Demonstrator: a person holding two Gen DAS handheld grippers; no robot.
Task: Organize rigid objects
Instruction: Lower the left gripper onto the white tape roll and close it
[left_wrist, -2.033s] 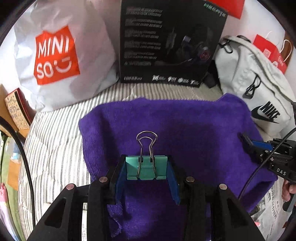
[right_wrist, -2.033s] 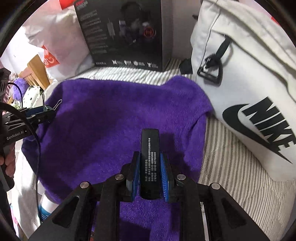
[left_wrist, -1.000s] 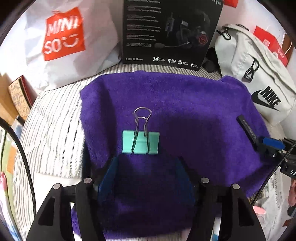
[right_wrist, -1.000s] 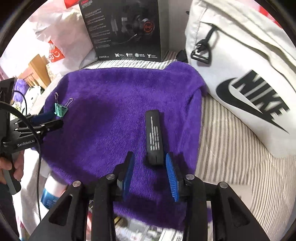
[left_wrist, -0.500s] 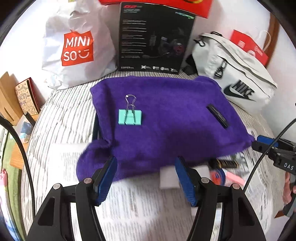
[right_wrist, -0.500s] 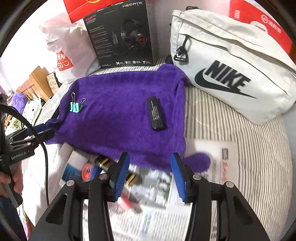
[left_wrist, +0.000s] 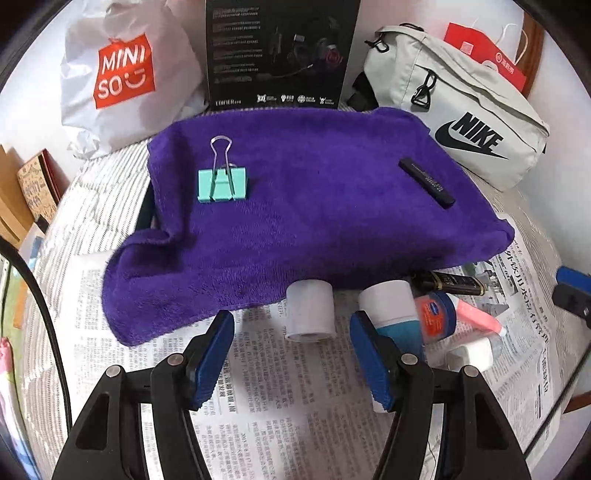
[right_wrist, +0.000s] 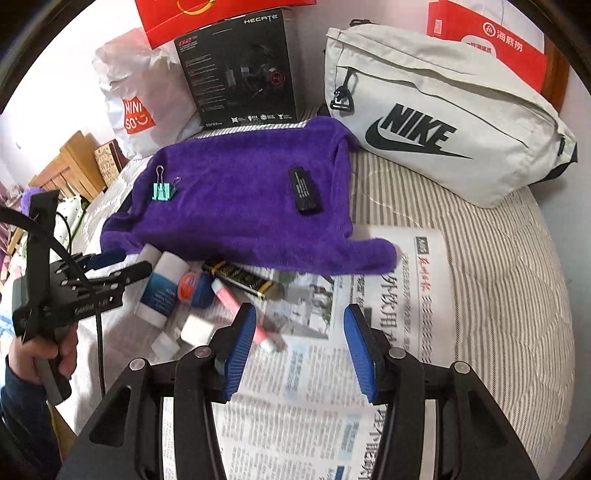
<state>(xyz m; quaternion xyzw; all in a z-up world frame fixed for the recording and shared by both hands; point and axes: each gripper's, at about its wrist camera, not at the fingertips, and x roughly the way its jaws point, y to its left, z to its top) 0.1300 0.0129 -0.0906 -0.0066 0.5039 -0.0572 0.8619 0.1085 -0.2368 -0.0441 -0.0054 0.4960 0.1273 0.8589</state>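
Both grippers hang empty, jaws apart: left gripper (left_wrist: 291, 354) over newspaper (left_wrist: 280, 413), right gripper (right_wrist: 300, 352) likewise. On the towel (left_wrist: 314, 206), clip (left_wrist: 221, 184) at 10 o'clock, black stick (left_wrist: 426, 182) at 2 o'clock.

We have our left gripper (left_wrist: 291, 354) spread wide, blue pads (left_wrist: 212, 360) well apart and nothing between them. Our right gripper (right_wrist: 299, 347) is parted just the same, holding nothing. Our left hand (right_wrist: 44, 354) wraps the handle, low at the side.
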